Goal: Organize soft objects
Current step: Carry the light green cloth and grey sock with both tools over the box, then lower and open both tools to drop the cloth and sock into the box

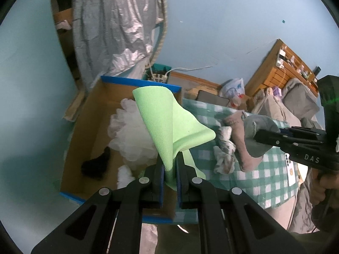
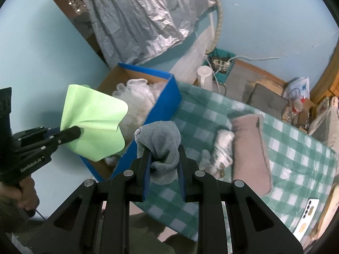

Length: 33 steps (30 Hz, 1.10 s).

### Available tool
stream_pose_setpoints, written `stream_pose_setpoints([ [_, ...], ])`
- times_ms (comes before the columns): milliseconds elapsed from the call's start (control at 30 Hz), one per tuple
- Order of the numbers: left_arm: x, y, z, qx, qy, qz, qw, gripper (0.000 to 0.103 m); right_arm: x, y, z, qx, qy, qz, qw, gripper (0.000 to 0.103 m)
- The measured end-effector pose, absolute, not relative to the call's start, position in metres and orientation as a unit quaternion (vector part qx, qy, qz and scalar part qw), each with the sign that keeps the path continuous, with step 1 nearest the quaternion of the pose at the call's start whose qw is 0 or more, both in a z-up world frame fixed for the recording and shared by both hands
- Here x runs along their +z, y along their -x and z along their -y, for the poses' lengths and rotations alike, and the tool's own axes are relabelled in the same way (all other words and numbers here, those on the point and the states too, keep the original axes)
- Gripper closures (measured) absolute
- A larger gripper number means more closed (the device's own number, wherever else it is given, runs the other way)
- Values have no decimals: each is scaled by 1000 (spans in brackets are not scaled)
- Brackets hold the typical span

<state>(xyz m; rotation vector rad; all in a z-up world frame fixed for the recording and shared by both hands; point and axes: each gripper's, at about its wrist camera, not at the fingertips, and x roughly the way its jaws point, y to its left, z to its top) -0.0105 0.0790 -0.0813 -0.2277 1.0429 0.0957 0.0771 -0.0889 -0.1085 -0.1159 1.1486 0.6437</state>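
My left gripper (image 1: 169,165) is shut on a light green cloth (image 1: 169,124) and holds it in the air over the open blue-edged cardboard box (image 1: 89,114). The box holds white fluffy stuffing (image 1: 129,135) and a small black item (image 1: 95,165). My right gripper (image 2: 164,158) is shut on a grey knitted sock (image 2: 161,141) above the checked cloth, just right of the box (image 2: 167,97). A pinkish-brown cushion (image 2: 250,152) and a crumpled white rag (image 2: 220,148) lie on the green checked cloth (image 2: 286,148).
A silver foil sheet (image 2: 144,21) hangs on the blue wall behind the box. A teal basket with a power strip (image 2: 220,65), a white jug (image 2: 204,76), a plastic bag (image 2: 296,89) and a phone (image 2: 307,216) sit around the checked cloth. A wooden shelf (image 1: 281,67) stands at the right.
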Motion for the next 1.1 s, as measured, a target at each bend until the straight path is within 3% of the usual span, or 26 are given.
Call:
stream_pose_setpoints([
  [567,-86,25,-136,86,125,-494,856,94,-107,-79,0,359,88,-522,769,83],
  [1100,-116,28,-169,92,127,-522,839,94,-141,-74,-52,374,96,-553,738,83],
])
